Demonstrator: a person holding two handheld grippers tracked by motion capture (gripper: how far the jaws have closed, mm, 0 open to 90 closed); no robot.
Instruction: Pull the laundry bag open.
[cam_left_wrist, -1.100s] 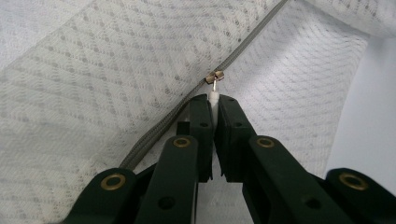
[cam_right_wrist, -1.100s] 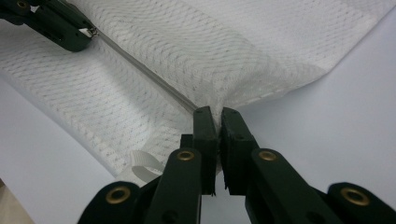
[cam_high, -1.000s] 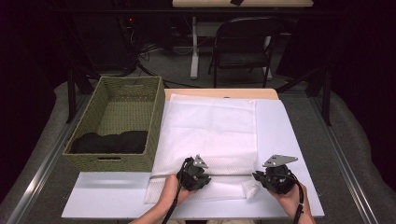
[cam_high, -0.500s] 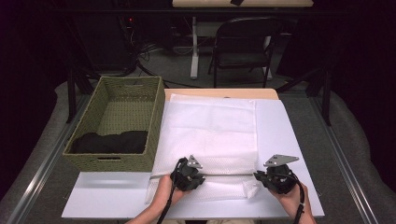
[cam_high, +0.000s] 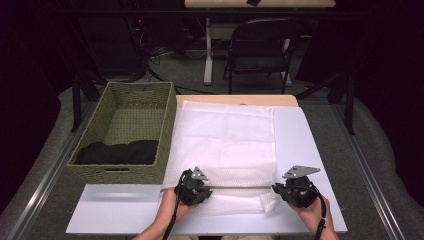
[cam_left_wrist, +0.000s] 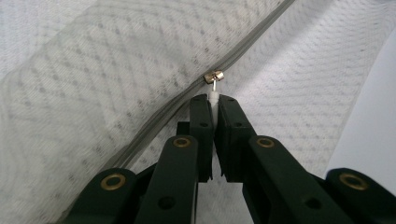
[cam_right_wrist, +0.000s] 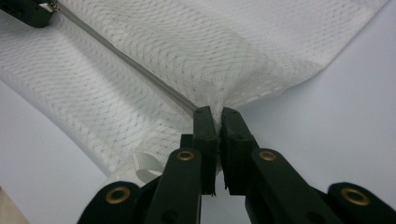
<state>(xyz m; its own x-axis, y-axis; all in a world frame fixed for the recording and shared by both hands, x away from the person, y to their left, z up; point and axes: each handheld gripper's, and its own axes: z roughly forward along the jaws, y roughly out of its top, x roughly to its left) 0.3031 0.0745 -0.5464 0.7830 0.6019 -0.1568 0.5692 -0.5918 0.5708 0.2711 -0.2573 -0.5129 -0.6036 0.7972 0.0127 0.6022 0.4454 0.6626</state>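
A white mesh bag (cam_high: 225, 140) lies flat on the white table top (cam_high: 300, 135), with a grey zipper (cam_high: 240, 187) along its near edge. My left gripper (cam_high: 205, 189) is shut on the zipper's small white pull tab (cam_left_wrist: 214, 94), just behind the metal slider (cam_left_wrist: 214, 77). My right gripper (cam_high: 275, 190) is shut on the mesh at the bag's near right corner (cam_right_wrist: 212, 105), where the zipper (cam_right_wrist: 130, 63) ends. Between the two grippers the zipper is stretched straight. The left gripper's jaws (cam_right_wrist: 28, 9) also show far off in the right gripper view.
A woven green basket (cam_high: 167, 130) stands to the left of the bag, and a black cloth (cam_high: 117, 152) lies in its near end. Beyond the table stands a dark folding chair (cam_high: 262, 50). Metal rails run along both sides of the table.
My left gripper has slid leftward along the zipper line with the pull tab in it. The right gripper has kept still on the corner.
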